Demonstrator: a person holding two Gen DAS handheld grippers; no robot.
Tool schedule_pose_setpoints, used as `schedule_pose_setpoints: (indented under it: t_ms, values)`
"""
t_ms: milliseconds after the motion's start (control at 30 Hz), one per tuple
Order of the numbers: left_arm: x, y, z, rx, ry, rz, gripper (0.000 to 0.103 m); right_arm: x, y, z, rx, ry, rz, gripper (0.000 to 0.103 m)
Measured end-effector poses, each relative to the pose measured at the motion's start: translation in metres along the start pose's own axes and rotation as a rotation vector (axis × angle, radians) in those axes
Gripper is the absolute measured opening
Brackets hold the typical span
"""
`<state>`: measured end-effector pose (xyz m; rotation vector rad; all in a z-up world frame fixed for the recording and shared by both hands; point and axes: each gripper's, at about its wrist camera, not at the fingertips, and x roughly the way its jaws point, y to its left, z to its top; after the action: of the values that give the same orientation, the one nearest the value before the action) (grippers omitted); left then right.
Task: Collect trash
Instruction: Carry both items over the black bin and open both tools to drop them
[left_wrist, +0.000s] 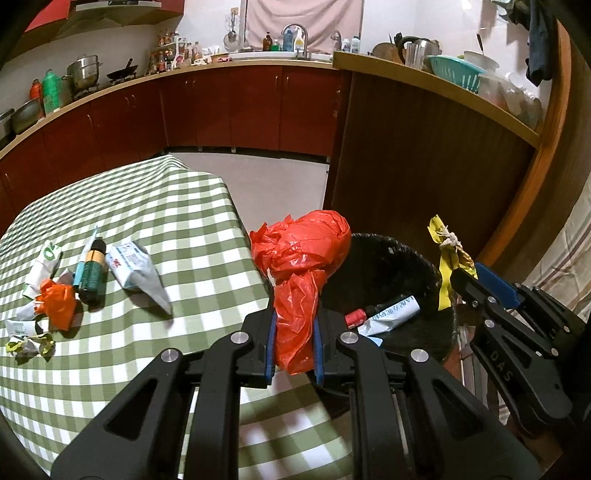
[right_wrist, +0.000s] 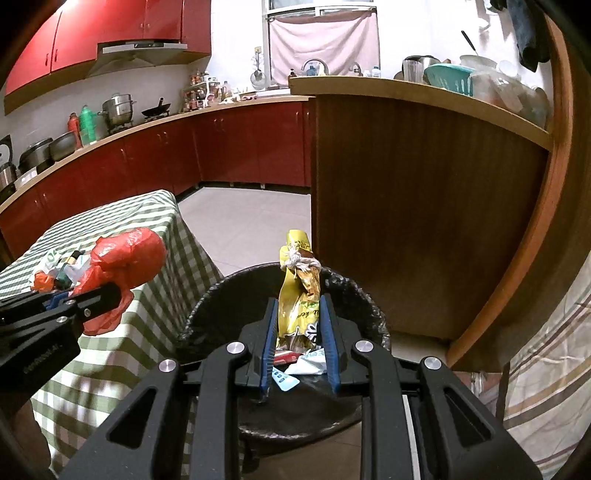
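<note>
Pinching a crinkled red plastic bag (left_wrist: 301, 280) between its blue-padded jaws, the left gripper (left_wrist: 294, 345) holds the knotted, bulbous bundle at the counter's edge, just beside the trash bin (left_wrist: 436, 273). The right gripper (right_wrist: 300, 334) has its jaws closed on a glossy yellow snack wrapper (right_wrist: 297, 299), twisted at the neck and tied with frayed white string, upright over the bin's round mouth. The bin is lined with a wrinkled black bag, and a red can and a white crumpled packet (left_wrist: 391, 314) lie inside. On the counter, covered by a green-and-white checked cloth (left_wrist: 177, 229), more litter rests well apart from the bin: a white foil pouch (left_wrist: 135, 275), a dark cylindrical battery (left_wrist: 92, 275), a scrunched orange plastic scrap (left_wrist: 57, 301) and crumpled paper wrappers (left_wrist: 31, 341).
</note>
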<state>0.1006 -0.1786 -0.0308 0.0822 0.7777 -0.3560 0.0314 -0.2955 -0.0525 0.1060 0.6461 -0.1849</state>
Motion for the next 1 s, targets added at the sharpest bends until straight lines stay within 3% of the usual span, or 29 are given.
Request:
schedule_pose_setpoints:
  t_ms: [567, 733, 833, 933, 1000]
  values:
    - [0.026, -0.029, 0.012, 0.008, 0.035, 0.017, 0.015, 0.017, -0.012, 0.002, 0.019, 0.018, 0.011, 0.023]
    - [0.033, -0.037, 0.015, -0.003, 0.045, 0.014, 0.017, 0.022, -0.018, 0.004, 0.042, 0.014, 0.024, 0.031]
    - [0.035, -0.034, 0.013, -0.014, 0.052, 0.019, 0.025, 0.025, -0.019, 0.005, 0.052, 0.023, 0.025, 0.033]
    - [0.035, -0.032, 0.014, -0.029, 0.046, 0.033, 0.041, 0.023, -0.019, 0.004, 0.050, 0.021, 0.024, 0.033]
    - [0.034, -0.030, 0.014, -0.040, 0.045, 0.032, 0.043, 0.022, -0.018, 0.005, 0.050, 0.020, 0.024, 0.034]
